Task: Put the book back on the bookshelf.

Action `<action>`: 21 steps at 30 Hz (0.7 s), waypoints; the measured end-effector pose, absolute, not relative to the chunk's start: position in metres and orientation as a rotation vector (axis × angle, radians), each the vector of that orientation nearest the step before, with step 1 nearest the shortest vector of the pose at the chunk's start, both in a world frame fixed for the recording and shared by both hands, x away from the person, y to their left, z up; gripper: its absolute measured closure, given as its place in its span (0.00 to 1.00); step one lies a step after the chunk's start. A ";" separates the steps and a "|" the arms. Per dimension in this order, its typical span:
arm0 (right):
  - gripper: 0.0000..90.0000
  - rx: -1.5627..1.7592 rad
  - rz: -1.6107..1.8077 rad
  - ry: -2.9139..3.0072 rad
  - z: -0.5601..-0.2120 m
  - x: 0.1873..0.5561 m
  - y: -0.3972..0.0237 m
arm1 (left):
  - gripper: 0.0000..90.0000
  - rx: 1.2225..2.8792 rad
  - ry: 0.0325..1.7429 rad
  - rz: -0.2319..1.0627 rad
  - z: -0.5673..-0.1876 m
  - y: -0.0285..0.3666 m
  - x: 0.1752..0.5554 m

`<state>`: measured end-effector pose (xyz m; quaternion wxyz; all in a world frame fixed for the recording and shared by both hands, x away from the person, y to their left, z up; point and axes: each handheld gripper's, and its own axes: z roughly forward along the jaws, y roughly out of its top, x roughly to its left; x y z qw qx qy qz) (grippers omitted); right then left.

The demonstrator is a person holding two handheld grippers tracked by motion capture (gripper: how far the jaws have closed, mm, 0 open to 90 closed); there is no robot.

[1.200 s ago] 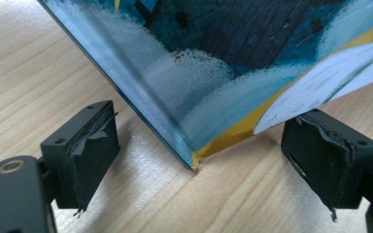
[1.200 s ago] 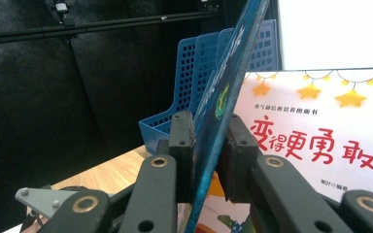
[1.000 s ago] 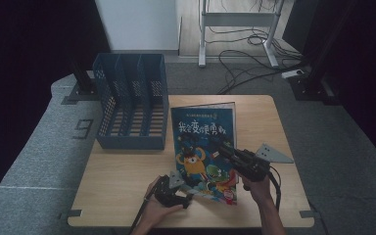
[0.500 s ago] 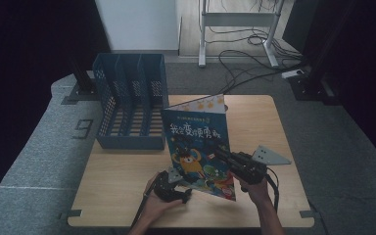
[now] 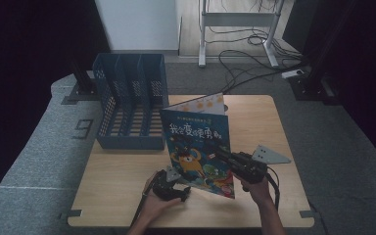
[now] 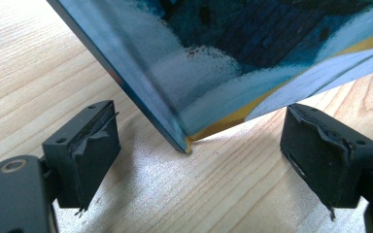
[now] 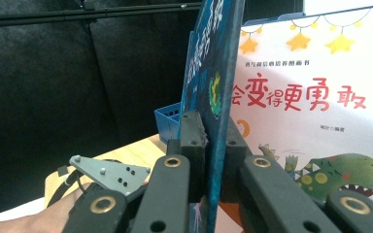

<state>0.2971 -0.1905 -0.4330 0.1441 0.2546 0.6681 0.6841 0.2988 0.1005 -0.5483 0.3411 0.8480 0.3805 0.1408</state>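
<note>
Picture book [image 5: 198,149] propped up mid-bench on its near left corner, clenched in right gripper [image 5: 226,157] jaws, left gripper [image 6: 194,165] jaws wide apart around that corner, blue rack [image 5: 129,105] far left.

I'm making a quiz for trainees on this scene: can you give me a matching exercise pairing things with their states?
Things:
1. right tool
2. left tool
3. picture book
4. blue file rack

States:
A. open, jaws either side of a book corner
B. lying on the table, left of the book
C. shut on the cover
D. raised, one corner on the table

Pairs: 1-C, 2-A, 3-D, 4-B
</note>
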 end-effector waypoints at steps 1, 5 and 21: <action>0.93 0.734 1.970 1.929 -0.433 0.297 -0.191 | 0.16 2.205 0.992 0.367 -0.548 0.100 0.299; 0.93 0.716 1.936 1.961 -0.431 0.296 -0.190 | 0.16 2.201 1.014 0.376 -0.548 0.102 0.302; 0.93 0.719 1.907 1.978 -0.437 0.300 -0.194 | 0.19 2.144 1.071 0.400 -0.547 0.110 0.309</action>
